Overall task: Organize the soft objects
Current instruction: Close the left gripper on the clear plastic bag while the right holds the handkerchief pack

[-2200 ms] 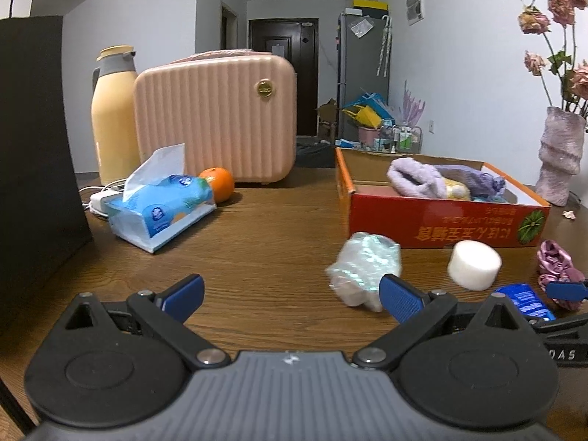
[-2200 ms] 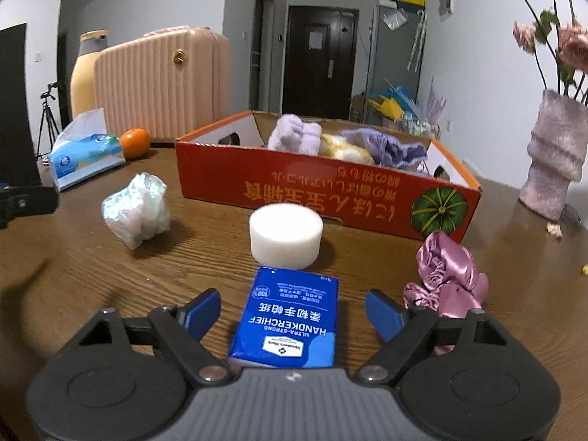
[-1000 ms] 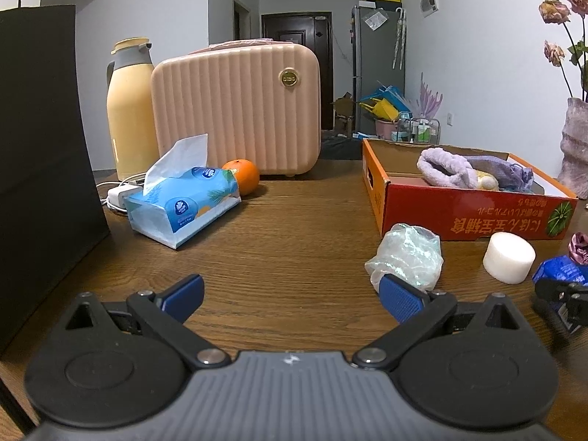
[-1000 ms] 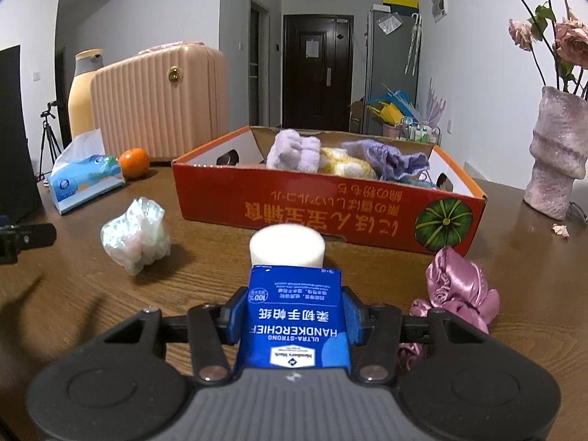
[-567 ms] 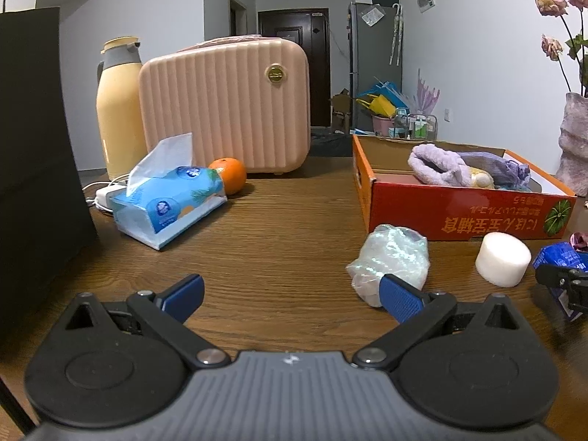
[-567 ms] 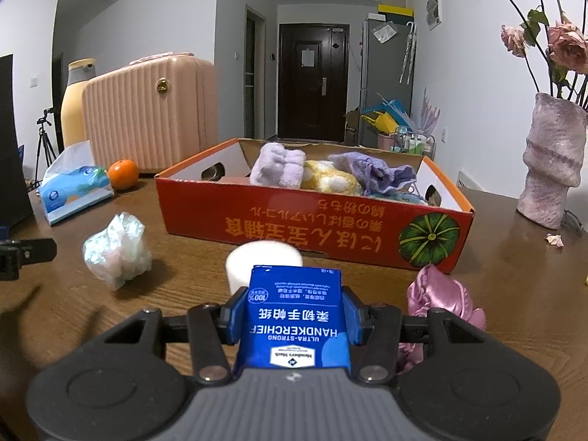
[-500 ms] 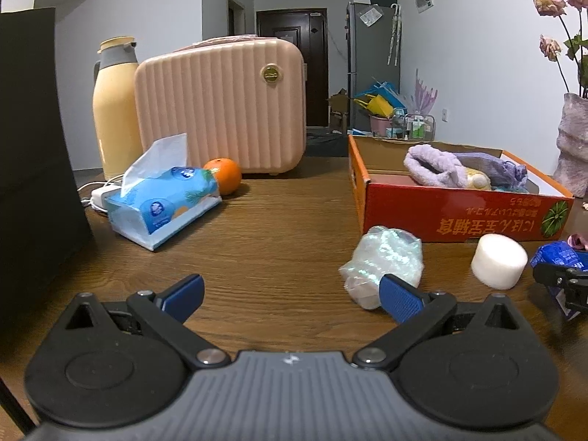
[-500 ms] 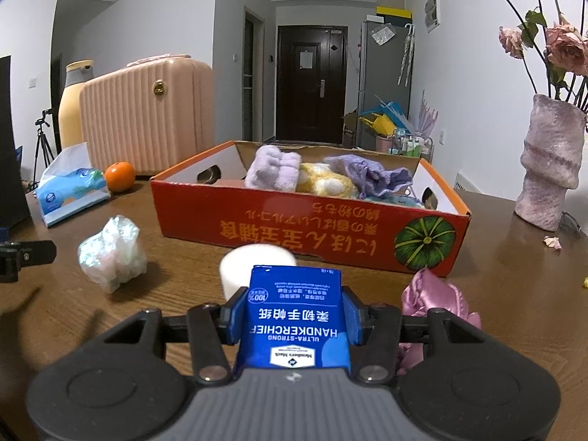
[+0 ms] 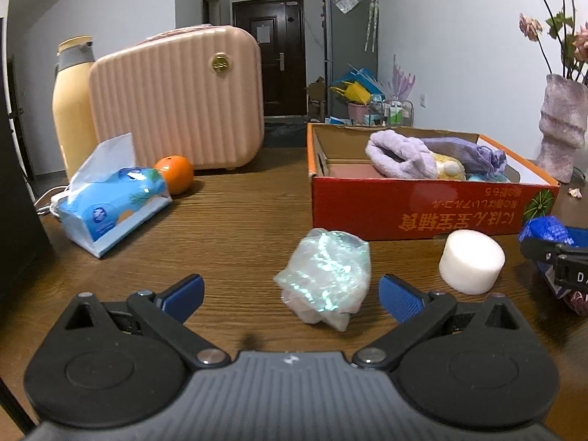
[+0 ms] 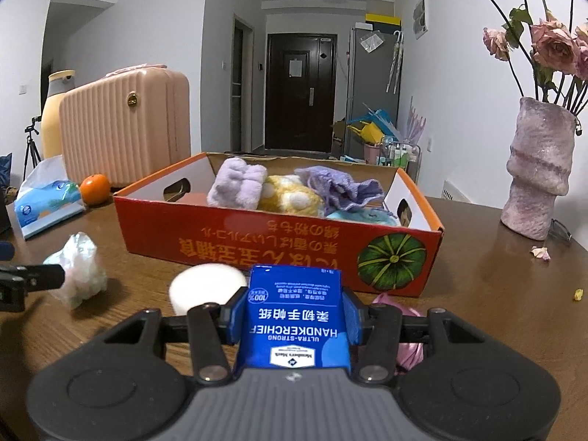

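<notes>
Right gripper (image 10: 294,318) clamped on the blue handkerchief pack (image 10: 294,325), before the orange box (image 10: 275,246). Left gripper (image 9: 290,294) spread wide around the crinkled plastic wad (image 9: 325,279), not touching.

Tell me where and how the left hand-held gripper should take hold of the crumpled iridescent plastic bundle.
Grip the crumpled plastic bundle across its wide middle, coming straight ahead, low over the table. It already sits between the open left hand-held gripper fingers, and its bulging sides should squash evenly, while the ragged lower tail would probably slip.
</notes>
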A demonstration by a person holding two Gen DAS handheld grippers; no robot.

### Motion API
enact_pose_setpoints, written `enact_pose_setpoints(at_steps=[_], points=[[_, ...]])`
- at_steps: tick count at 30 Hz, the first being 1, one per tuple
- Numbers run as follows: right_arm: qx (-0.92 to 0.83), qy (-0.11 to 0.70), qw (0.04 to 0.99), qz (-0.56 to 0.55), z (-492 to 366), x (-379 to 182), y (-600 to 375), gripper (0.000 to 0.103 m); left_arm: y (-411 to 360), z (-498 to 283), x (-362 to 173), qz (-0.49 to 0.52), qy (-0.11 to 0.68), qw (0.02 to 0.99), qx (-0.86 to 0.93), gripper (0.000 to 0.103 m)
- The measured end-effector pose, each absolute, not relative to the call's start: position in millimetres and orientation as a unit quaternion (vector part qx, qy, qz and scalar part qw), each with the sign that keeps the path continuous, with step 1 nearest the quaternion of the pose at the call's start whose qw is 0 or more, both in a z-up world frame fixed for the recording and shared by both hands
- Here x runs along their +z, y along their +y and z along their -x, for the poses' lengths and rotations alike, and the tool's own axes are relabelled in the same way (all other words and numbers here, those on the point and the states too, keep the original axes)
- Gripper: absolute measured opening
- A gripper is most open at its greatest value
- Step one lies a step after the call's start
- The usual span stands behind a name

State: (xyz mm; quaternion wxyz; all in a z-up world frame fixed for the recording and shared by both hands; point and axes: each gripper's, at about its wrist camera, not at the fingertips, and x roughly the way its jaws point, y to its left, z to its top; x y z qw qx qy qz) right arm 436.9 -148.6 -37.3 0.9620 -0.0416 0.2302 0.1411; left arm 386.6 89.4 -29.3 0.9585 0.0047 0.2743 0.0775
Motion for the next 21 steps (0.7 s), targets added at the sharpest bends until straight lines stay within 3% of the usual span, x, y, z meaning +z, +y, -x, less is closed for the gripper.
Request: enact_pose_setpoints(at_steps=[14, 21], points=[[0.139, 0.220, 0.965, 0.040, -439.4, -37.1, -154.9, 0.051, 81.3, -424.7, -37.3, -0.017, 0.284, 0.956, 0.072, 0.103], [0.137, 0.215, 0.966, 0.040, -438.8, -37.6, -154.9, 0.051, 80.1, -428.4, -41.8, -0.018, 0.297, 0.953, 0.056, 0.079]])
